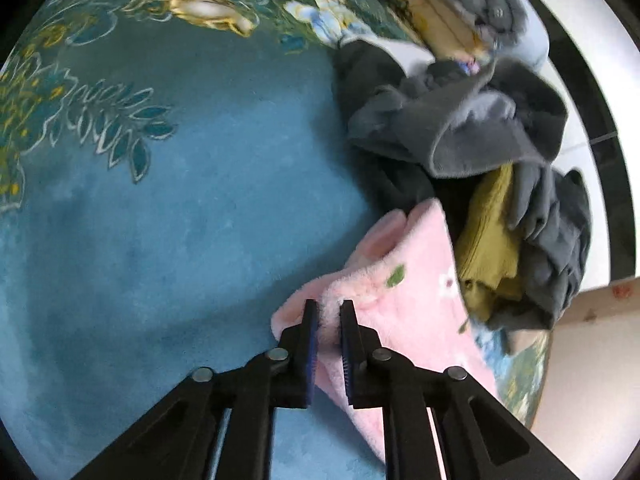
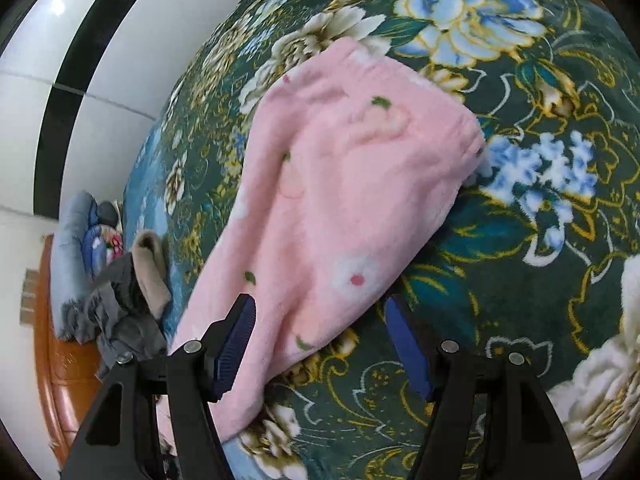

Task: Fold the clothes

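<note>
A fluffy pink garment [image 2: 340, 184] with small flower prints lies stretched across the floral blanket [image 2: 540, 240]. My left gripper [image 1: 329, 307] is shut on one end of this pink garment [image 1: 404, 292], the fabric pinched between its blue pads. In the right wrist view my right gripper [image 2: 320, 308] stands open just above the pink garment's lower part, its fingers [image 2: 240, 332] spread to either side of the cloth. Nothing is held between them.
A heap of unfolded clothes, dark grey [image 1: 460, 128] and mustard yellow [image 1: 492, 248], lies to the right of the left gripper. Folded items [image 1: 460, 8] sit at the blanket's far edge. Plain blue blanket [image 1: 180, 220] spreads to the left. A white and black wall [image 2: 80, 80] and wooden frame [image 2: 60, 352] border the bed.
</note>
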The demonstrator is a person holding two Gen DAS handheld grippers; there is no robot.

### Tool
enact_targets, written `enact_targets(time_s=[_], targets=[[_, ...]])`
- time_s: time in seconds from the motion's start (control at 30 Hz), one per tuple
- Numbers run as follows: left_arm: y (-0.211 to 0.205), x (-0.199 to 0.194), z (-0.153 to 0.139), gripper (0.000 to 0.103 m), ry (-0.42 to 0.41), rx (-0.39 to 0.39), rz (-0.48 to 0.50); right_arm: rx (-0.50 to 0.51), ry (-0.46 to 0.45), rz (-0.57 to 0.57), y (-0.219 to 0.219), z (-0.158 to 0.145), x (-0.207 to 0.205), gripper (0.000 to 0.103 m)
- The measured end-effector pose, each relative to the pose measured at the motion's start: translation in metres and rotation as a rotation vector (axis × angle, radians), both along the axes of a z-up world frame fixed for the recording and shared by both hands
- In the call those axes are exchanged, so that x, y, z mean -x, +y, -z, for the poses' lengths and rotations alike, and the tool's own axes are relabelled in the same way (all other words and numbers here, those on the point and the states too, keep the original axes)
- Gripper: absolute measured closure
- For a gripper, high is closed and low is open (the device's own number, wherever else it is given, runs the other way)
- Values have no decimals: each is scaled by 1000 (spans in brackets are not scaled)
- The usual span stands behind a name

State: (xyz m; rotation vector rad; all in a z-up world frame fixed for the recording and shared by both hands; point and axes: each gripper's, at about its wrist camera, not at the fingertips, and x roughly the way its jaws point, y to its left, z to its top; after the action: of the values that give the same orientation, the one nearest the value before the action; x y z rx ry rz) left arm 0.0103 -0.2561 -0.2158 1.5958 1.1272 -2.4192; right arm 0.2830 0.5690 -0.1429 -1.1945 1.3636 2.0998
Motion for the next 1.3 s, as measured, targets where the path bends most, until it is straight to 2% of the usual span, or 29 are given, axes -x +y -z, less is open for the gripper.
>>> enact_targets(time_s=[0.03, 0.07, 0.13, 0.23, 0.33, 0.47, 0.53, 0.57, 0.63, 0.7, 0.9, 0.97, 1.0, 1.03, 1.07, 1.17, 1.23, 1.3], targets=[[0, -3, -1, 54, 8, 14, -8, -10, -4, -6, 0, -1, 0, 34], [0, -5, -3, 48, 16, 28, -16, -14, -2, -4, 1, -1, -1, 34], [1, -12, 2, 44, 35, -19, 2, -15, 9, 4, 4, 0, -4, 34], [9, -12, 21, 38, 14, -82, 39, 12, 50, 33, 8, 6, -12, 34], [18, -11, 25, 37, 36, -61, 45, 54, 98, 79, 14, 15, -23, 34], [17, -3, 28, 42, 76, -95, -30, 81, 128, 152, 27, 26, -33, 34], [17, 1, 29, 57, 81, -91, -45, 97, 144, 193, 35, 33, -38, 34], [18, 4, 30, 61, 79, -93, -49, 110, 156, 217, 39, 37, -40, 34], [21, 10, 32, 76, 64, -86, -56, 125, 168, 264, 48, 46, -41, 30], [26, 16, 32, 83, 51, -71, -66, 126, 161, 304, 56, 52, -39, 30], [30, 31, 10, 88, 42, -79, -105, 147, 162, 412, 75, 60, -27, 31], [36, 41, -4, 88, 54, -53, -84, 155, 163, 448, 82, 62, -23, 51], [41, 46, -15, 88, 66, -31, -64, 152, 145, 453, 84, 60, -20, 74], [45, 52, -26, 89, 78, -11, -44, 141, 130, 445, 87, 53, -16, 86], [48, 58, -38, 89, 92, 4, -26, 128, 117, 436, 89, 45, -11, 88], [52, 69, -85, 90, 173, -3, 16, 67, 181, 357, 96, 0, 2, 92], [36, 59, -113, 90, 228, -30, 37, 27, 294, 290, 96, -39, 1, 93], [15, 39, -136, 90, 276, -32, 59, -6, 367, 253, 91, -63, -12, 93]])
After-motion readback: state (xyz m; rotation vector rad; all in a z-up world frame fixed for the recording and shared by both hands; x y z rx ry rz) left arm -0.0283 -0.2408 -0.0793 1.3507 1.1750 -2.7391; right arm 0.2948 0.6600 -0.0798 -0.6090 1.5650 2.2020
